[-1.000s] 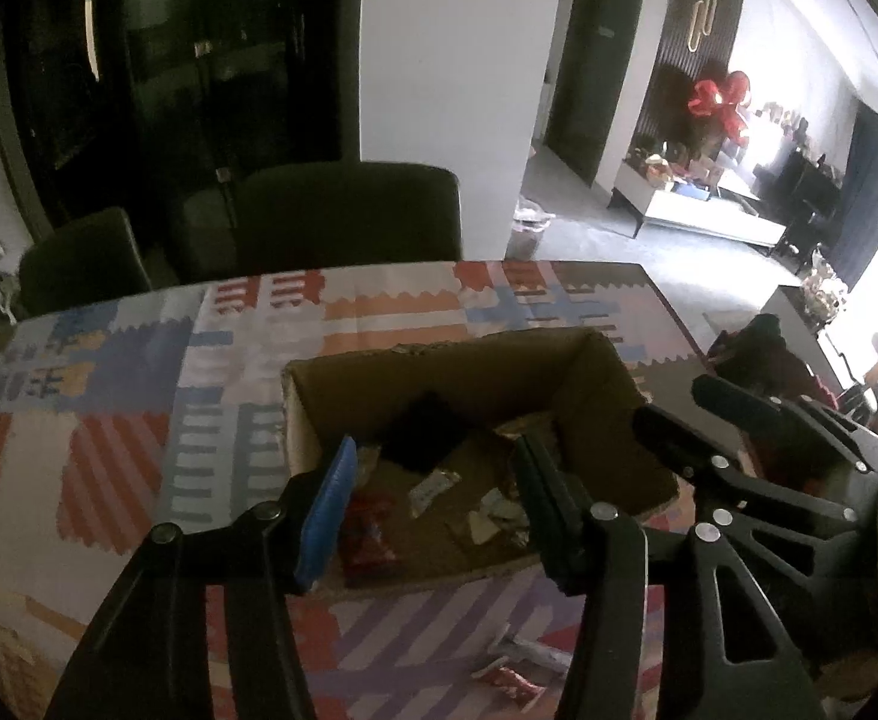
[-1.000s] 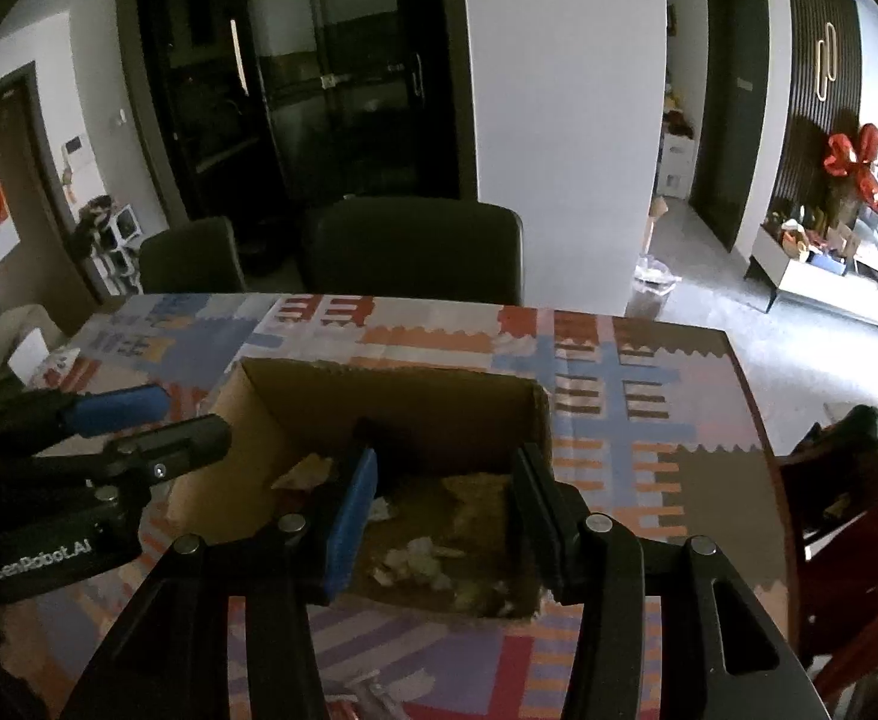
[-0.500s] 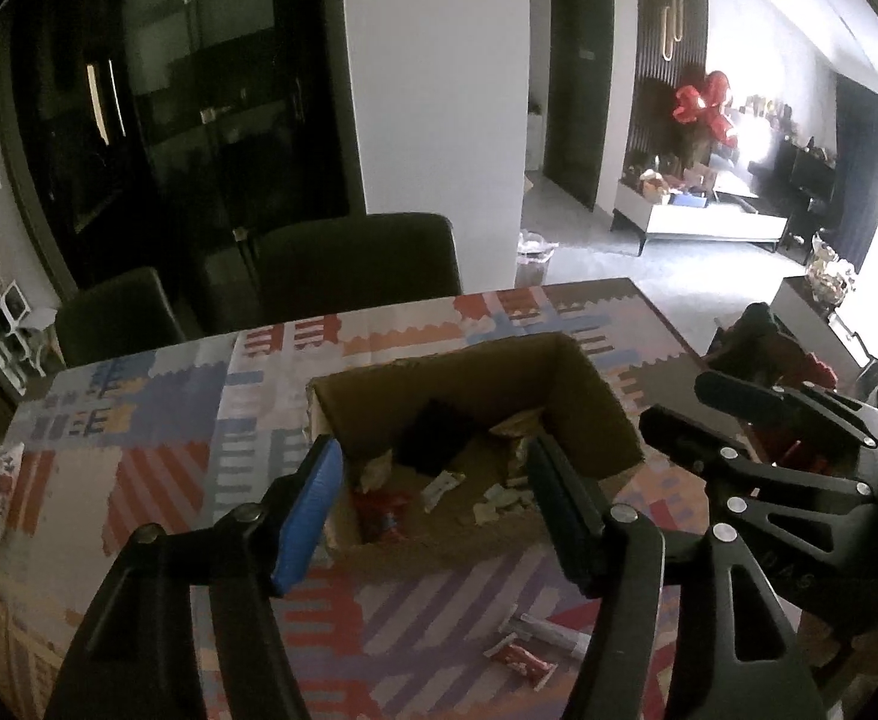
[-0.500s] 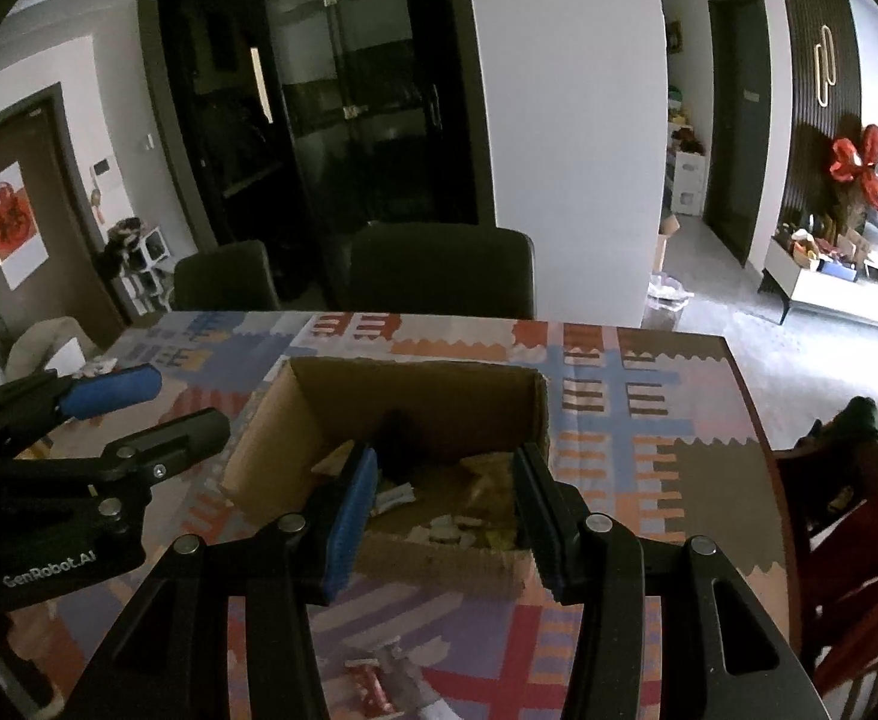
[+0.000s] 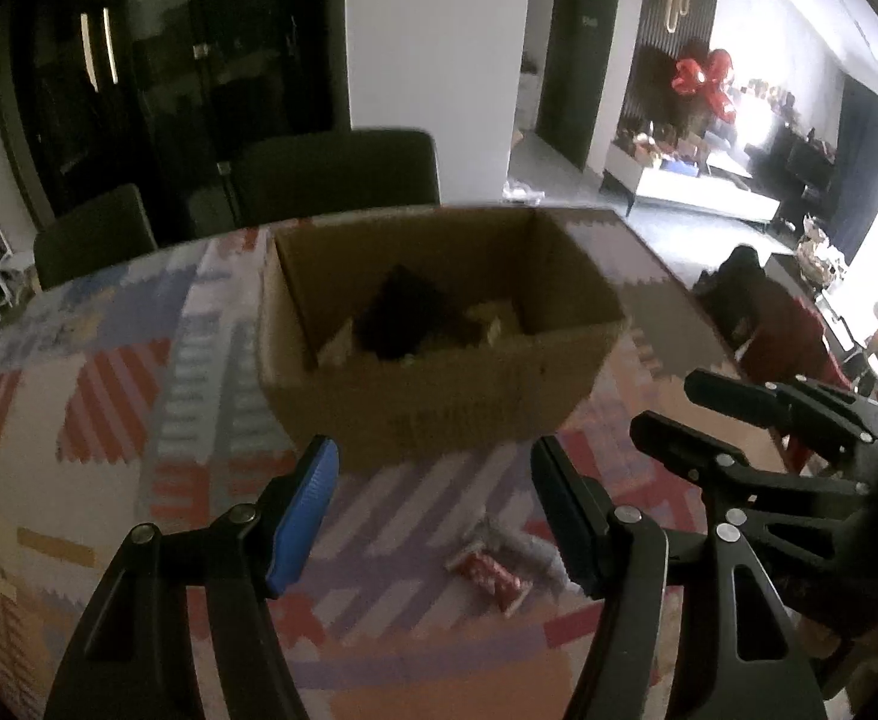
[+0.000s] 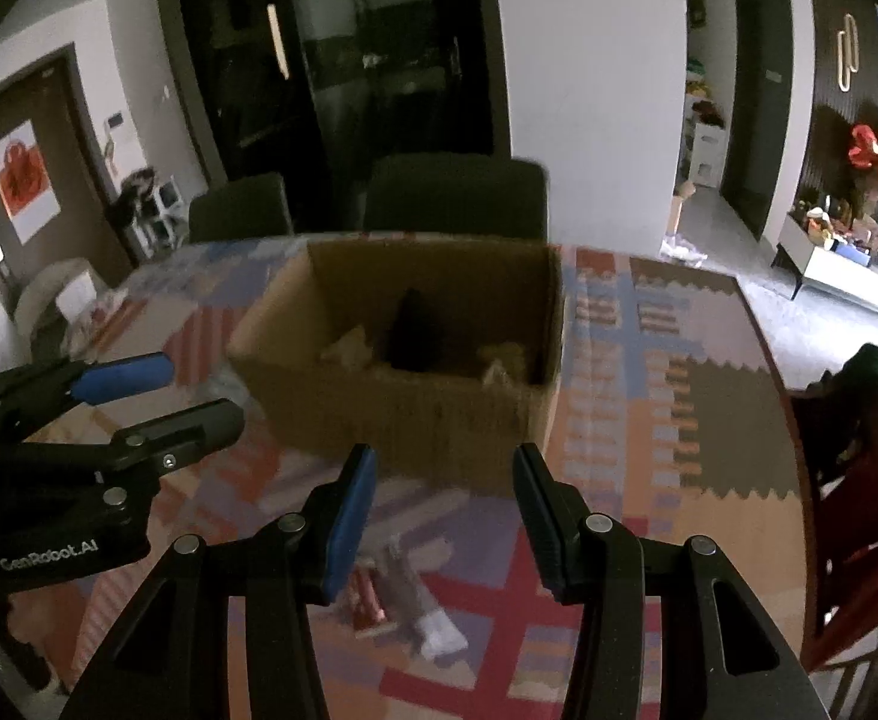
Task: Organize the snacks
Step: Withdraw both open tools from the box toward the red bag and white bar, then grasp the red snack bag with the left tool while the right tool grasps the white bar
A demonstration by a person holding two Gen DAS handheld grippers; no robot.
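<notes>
Lying ahead of both empty, open jaws, the cardboard box [image 5: 439,354] already holds several snacks; a red packet [image 5: 490,579] and a white packet [image 6: 433,624] remain on the worktop [image 5: 139,420].

The left gripper [image 5: 433,510] and right gripper [image 6: 442,516] hold nothing.

The cardboard box [image 5: 439,402] stands as a wall across the middle of the desk [image 5: 139,420], open at the top, with bare patterned cloth on both flanks. On the strip in front of it lie only a red packet [image 5: 490,576] and a pale packet [image 5: 520,543], touching. The right claw [image 5: 661,402] crowds the left claw [image 5: 433,480] on its right.
</notes>
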